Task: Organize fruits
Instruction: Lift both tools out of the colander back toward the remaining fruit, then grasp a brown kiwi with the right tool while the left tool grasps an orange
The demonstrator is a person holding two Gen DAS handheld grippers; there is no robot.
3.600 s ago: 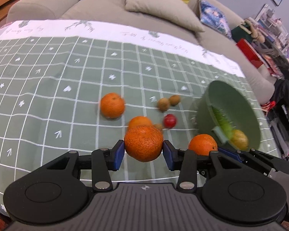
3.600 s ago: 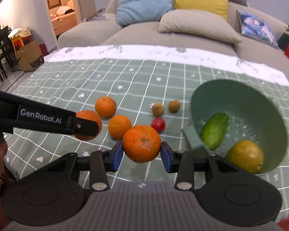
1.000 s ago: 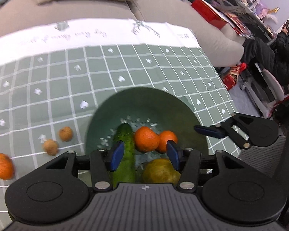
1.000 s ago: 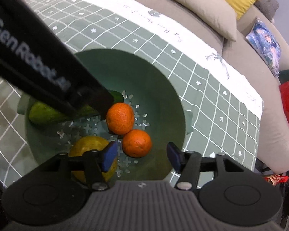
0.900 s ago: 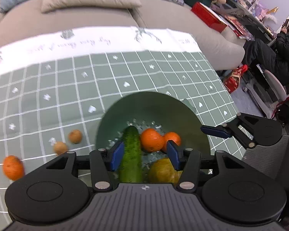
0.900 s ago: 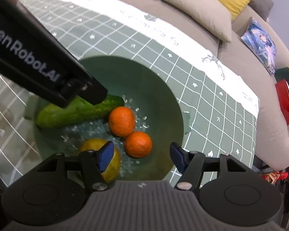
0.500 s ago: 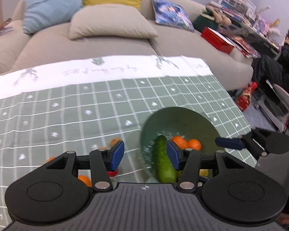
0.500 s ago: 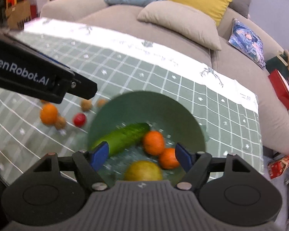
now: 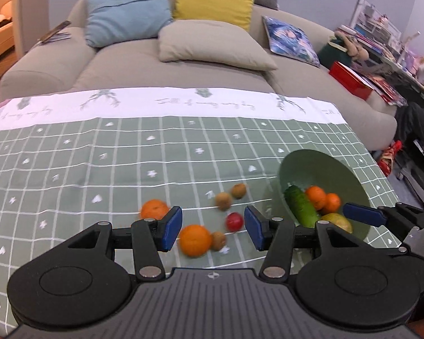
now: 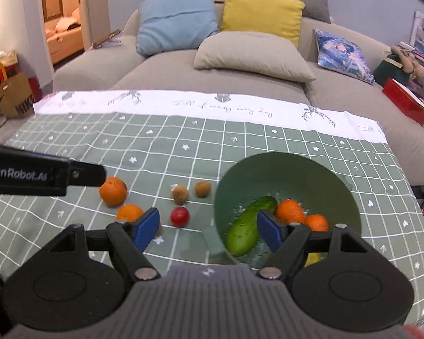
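**Both grippers empty, backed off bowl; loose fruit next**

Both grippers had pulled back from over the bowl since the earlier frames, w/ the oranges they'd carried now lying inside it. Left gripper (image 9: 213,230) hung released, nothing between its pads, above the loose fruit. Right gripper (image 10: 207,227) was spread wide too, jaws just opened further, nothing gripped; the cucumber (image 10: 250,226) seen between them lay well below in the bowl (image 10: 339,186).

Bowl held cucumber, two oranges (image 10: 289,212) and a yellow fruit, mostly hidden. Still out on the cloth (image 9: 127,155): two oranges, near one (image 9: 195,240) just under the left pads and far one (image 9: 154,209) behind, a red fruit (image 9: 234,221), and three small brown fruits (image 9: 223,200).

Risks, as judged:
- Near orange touched a brown fruit (image 9: 218,240); closing on it could've nudged that one rolling.
- Round fruit on smooth cloth: an off-centre pinch would've squirted it out.
- Small brown ones: easy to miss or crush.
- Bowl sat nr the table's right edge; a knock from the right gripper could've shoved or tipped it.
- Grippers close together; reaching for the same fruit risked a clash.
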